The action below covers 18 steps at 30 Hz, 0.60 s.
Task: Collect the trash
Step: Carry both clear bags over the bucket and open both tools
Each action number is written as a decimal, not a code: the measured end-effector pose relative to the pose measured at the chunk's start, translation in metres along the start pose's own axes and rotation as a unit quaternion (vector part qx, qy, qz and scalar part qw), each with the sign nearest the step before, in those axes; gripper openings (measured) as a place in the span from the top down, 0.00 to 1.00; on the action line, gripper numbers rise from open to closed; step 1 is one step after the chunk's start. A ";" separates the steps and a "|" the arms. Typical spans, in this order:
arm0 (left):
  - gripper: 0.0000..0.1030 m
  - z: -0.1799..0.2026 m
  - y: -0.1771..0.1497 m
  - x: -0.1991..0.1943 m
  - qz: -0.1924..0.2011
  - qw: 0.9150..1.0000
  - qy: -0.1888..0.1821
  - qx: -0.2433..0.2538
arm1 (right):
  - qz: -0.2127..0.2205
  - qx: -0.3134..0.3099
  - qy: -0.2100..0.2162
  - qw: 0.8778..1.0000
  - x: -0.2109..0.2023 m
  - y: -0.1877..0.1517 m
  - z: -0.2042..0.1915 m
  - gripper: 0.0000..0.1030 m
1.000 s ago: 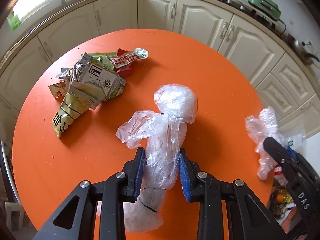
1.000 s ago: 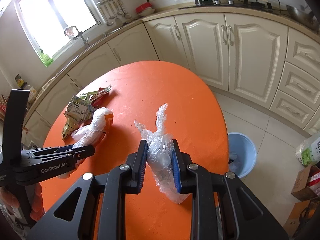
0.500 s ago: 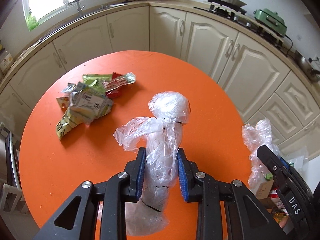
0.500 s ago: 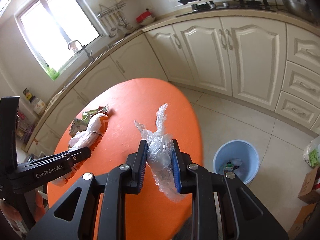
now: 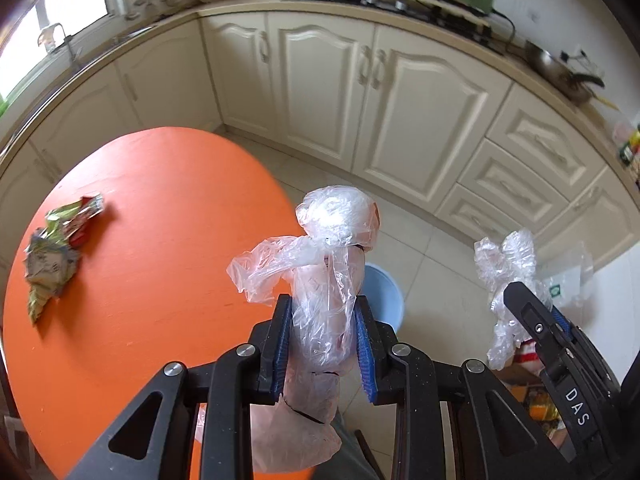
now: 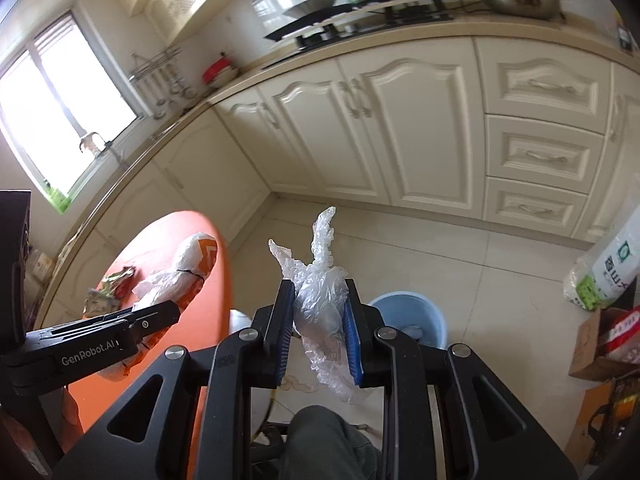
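Room: a kitchen with cream cabinets [image 5: 404, 112] is seen behind; a tiled floor lies beyond an orange table [image 5: 152, 264].
Left gripper [image 5: 322, 336]: its jaws are closed to a narrow gap and clamped on a knotted plastic bag [image 5: 328, 264], which sticks out ahead of the jaws.
Right gripper [image 6: 319, 322]: its jaws are pressed onto a crumpled clear bag [image 6: 320, 296], whose ends poke out ahead and trail below.
Bin: a blue bin [image 6: 416, 316] is seen on the floor, just beyond and right of the right jaws.
Done: two bags are lifted clear of the table.
Left: neither bag is dropped in yet; a pile of wrappers [image 5: 56, 248] lies on the table, far left of the left jaws.
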<state>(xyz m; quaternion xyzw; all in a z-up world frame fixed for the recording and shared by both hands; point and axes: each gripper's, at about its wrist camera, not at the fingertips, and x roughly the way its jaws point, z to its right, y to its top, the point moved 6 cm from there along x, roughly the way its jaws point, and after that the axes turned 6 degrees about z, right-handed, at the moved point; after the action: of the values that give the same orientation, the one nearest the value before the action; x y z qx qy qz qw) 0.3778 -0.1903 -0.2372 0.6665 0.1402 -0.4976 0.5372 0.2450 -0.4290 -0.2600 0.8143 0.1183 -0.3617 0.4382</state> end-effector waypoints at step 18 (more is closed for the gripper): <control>0.38 0.064 0.069 0.109 -0.034 0.996 0.047 0.064 | -0.021 0.060 -0.066 0.996 0.023 0.012 0.107 0.75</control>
<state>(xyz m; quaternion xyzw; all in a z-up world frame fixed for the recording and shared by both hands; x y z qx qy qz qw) 0.4453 -0.3091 -0.2816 0.7167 0.1559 -0.4919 0.4691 0.2162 -0.5243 -0.3062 0.8107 0.0839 -0.4303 0.3880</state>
